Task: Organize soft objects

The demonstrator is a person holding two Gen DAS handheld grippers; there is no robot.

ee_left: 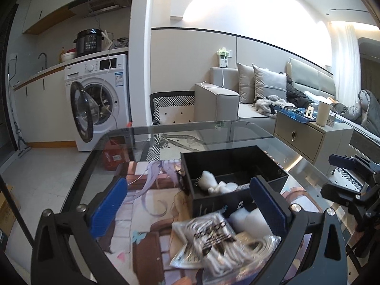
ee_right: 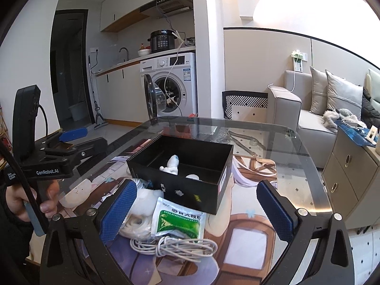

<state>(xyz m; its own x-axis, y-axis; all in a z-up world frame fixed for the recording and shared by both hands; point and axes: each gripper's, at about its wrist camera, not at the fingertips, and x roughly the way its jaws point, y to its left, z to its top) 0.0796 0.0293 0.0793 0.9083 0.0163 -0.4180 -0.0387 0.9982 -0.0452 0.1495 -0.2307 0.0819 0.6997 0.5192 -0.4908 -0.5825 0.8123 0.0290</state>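
At the far left of the room a washing machine (ee_right: 174, 83) stands with its door swung open under a kitchen counter. In the right wrist view, a hand (ee_right: 35, 198) at the near left grips the handle of the left gripper (ee_left: 187, 206), whose jaws are spread wide and hold nothing; in its own view, the bagged items lie on the table below the gap between its blue pads (ee_left: 108, 204), untouched.

On the glass table (ee_right: 273, 130), over a printed mat (ee_right: 244, 232), sits a black box (ee_right: 190, 185), open at the top, near the middle. Inside it lies a small white soft toy (ee_right: 172, 163), with another pale soft piece (ee_right: 193, 177) to its right against the near wall.

Just in front of the box, on the near side, lies a heap: a white plush item (ee_right: 146, 198) at the left, a green and white sachet (ee_right: 177, 220) beside it, touching the box's near wall, and a coiled white cable (ee_right: 175, 247) nearest of all.

The right gripper (ee_right: 199, 211) hovers above this heap with its jaws released and wide apart, its left pad over the plush item and its right pad over bare mat, gripping nothing.

At the far right are a grey sofa (ee_right: 311, 118) with cushions and a cabinet (ee_right: 349, 161).
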